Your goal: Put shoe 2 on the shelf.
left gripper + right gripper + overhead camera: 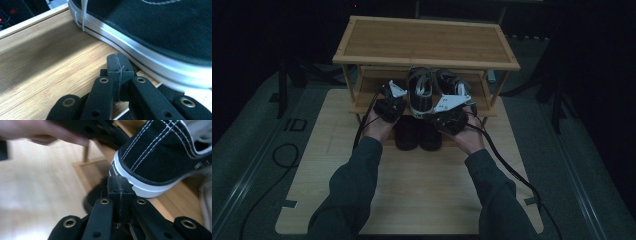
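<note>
- Your left gripper (391, 100) sits at the front edge of the bamboo shoe rack (427, 42), on the left side of its middle shelf (47, 62), jaws clenched together with nothing between them.
- In the left gripper view those closed jaws rest just beside the white rubber sole of the black canvas sneaker (155, 35); whether they touch it you cannot tell from here.
- Your right gripper (451, 111) is at the right of that sneaker, also clamped tight on nothing (the two black pads meet in a single seam).
- In the right gripper view the closed tips sit right against the sneaker's white sole, under its stitched black side (160, 152).
- The sneaker stands on the middle shelf, between your two grippers, its open top and white laces facing up in the high view (421, 92).
- A second black sneaker (451, 81) stands on the same shelf, just to the right and a little farther back.
- Below, at the near foot of the rack, a pair of dark shoes (418, 134) sits side by side, toes toward you.
- The rack's top shelf carries nothing.
- The rack stands at the far end of the light wooden board (412, 190), and your sleeves come in over its near part.
</note>
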A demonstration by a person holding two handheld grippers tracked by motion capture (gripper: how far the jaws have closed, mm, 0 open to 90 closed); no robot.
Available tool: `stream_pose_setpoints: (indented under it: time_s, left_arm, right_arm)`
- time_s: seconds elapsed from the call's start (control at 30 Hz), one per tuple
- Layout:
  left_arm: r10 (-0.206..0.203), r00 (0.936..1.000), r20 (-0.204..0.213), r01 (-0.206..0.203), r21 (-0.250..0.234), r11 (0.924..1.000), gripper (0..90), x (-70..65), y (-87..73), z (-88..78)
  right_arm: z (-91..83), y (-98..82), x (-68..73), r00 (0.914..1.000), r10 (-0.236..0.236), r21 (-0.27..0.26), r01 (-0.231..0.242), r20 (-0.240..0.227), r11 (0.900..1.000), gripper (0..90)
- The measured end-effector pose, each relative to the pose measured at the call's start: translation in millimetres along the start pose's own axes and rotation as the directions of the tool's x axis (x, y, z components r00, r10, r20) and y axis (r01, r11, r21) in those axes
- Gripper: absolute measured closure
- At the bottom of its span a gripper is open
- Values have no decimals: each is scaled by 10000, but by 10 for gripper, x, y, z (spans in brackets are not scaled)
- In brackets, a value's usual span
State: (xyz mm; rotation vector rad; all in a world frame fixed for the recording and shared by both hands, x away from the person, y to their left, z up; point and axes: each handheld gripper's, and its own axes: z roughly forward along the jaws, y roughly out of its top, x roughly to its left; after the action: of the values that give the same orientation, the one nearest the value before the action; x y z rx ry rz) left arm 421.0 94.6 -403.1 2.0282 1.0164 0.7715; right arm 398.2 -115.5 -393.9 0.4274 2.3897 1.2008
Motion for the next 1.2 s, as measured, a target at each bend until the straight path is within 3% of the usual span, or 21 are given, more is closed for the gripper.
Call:
stream_pose_setpoints:
  time_s: [0.07, 0.4, 0.87, 0.97, 1.2]
  left_arm:
    - [8, 10000, 13, -8, -7, 10000, 900, 2, 0, 0]
    - [-125, 9999, 2, 125, -80, 9999, 900, 1, -5, 2]
    - [-453, 9989, 84, 454, -123, 9989, 900, 14, -6, 2]
    - [-685, 9974, 211, 687, -131, 9975, 900, 31, -8, 4]
    - [-557, 9981, 248, 559, -95, 9984, 900, 36, -2, 2]
  right_arm:
    - [14, -25, -29, 9997, 225, -115, -225, -4, 9997, 900]
    - [36, -33, -19, 9995, 328, -286, -327, 3, 9991, 900]
    - [103, 33, 35, 9997, 243, -229, -242, 16, 9994, 900]
    - [113, 41, 43, 9997, 250, -239, -248, 55, 9994, 900]
    - [103, 42, 54, 9999, 138, -165, -138, -32, 9998, 849]
